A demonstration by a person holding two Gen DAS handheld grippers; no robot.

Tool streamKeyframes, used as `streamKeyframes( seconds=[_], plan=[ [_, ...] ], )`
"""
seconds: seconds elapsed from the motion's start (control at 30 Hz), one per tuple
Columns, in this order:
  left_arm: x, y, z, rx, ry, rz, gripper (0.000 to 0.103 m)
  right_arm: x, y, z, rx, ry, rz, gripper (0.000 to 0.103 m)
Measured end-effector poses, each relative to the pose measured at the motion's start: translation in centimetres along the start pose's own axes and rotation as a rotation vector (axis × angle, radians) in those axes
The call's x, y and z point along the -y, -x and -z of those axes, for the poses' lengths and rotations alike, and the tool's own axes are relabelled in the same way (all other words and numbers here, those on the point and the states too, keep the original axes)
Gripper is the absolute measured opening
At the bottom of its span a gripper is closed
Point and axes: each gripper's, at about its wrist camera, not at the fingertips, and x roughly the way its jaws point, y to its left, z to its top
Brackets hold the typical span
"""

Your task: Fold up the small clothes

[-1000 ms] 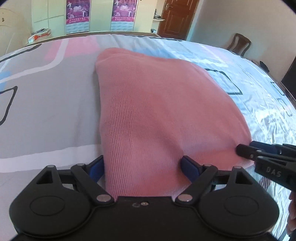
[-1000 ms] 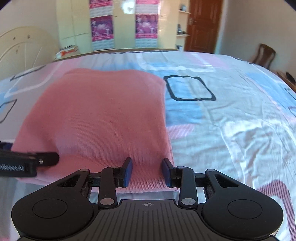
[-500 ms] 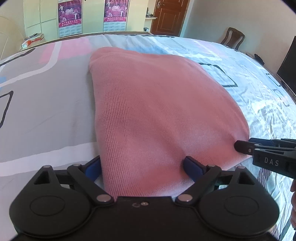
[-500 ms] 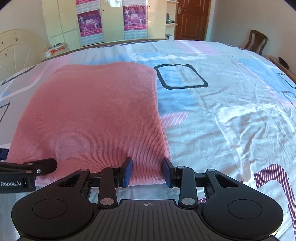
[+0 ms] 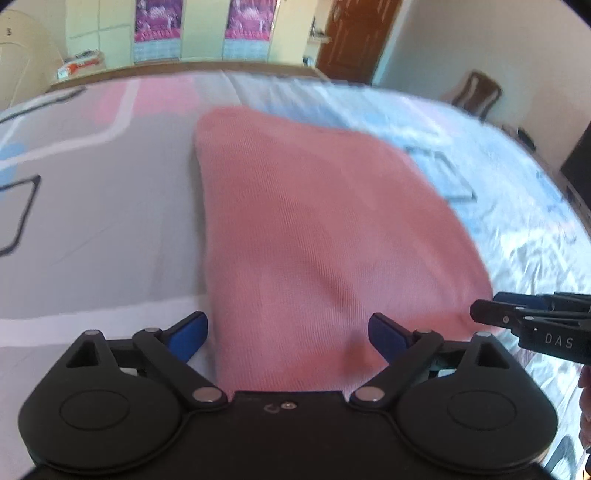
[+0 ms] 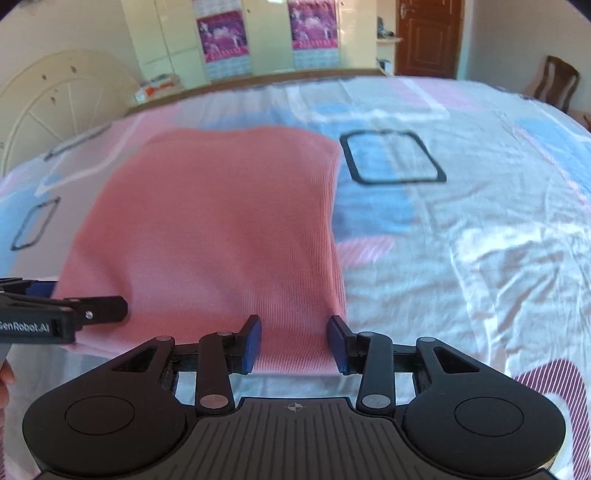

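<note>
Both sets of jaws have just been opening: our left gripper point(image 5: 288, 328) now stands wider over the near edge of the pink knitted garment point(image 5: 314, 229) than it did a second back, and our right gripper point(image 6: 294, 341) has parted a little more at the garment's near right corner. On the left, the blue pads point(image 5: 190, 326) stand far apart, one just off the cloth's left edge on the sheet, the other over the cloth; neither presses on it. On the right, the jaws are partly apart with a strip of the pink hem between them, and we see no pinch in the fabric.

We find the garment lying flat and folded on the bed point(image 6: 461, 229), a smooth rectangle on the sheet printed with grey, pink and blue patches and black outlined squares. Each gripper shows in the other's view, near the garment's near edge.

Beyond the bed we see a cupboard with two purple posters point(image 6: 314, 26), a brown door point(image 6: 428, 37) and a wooden chair point(image 6: 557, 83). No container is in view.
</note>
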Motion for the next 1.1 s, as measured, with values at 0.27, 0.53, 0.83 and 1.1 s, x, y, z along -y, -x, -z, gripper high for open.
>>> streamKeyframes(
  seconds=[0.27,0.53,0.83,1.1],
  plan=[
    [-1.0,-1.1,-3.4,0.006,0.088,-0.003,0.098,2.4,-0.7,-3.7,0.056,-0.042,-0.046,0.061],
    [-2.5,-4.7,-5.3,-0.02,0.194,0.051,0.097,5.2,-4.7,-6.4,0.018,-0.153,-0.16,0.061],
    [-2.8,-6.3,-5.1,-0.003,0.172,0.118,0.077,5.3,-7.9,-6.9,-0.006,-0.189,-0.297,0.051],
    [-1.7,-6.2,-5.4,0.012,0.16,0.079,0.059,5.3,-8.6,-7.1,0.0,-0.206,-0.31,0.036]
  ],
)
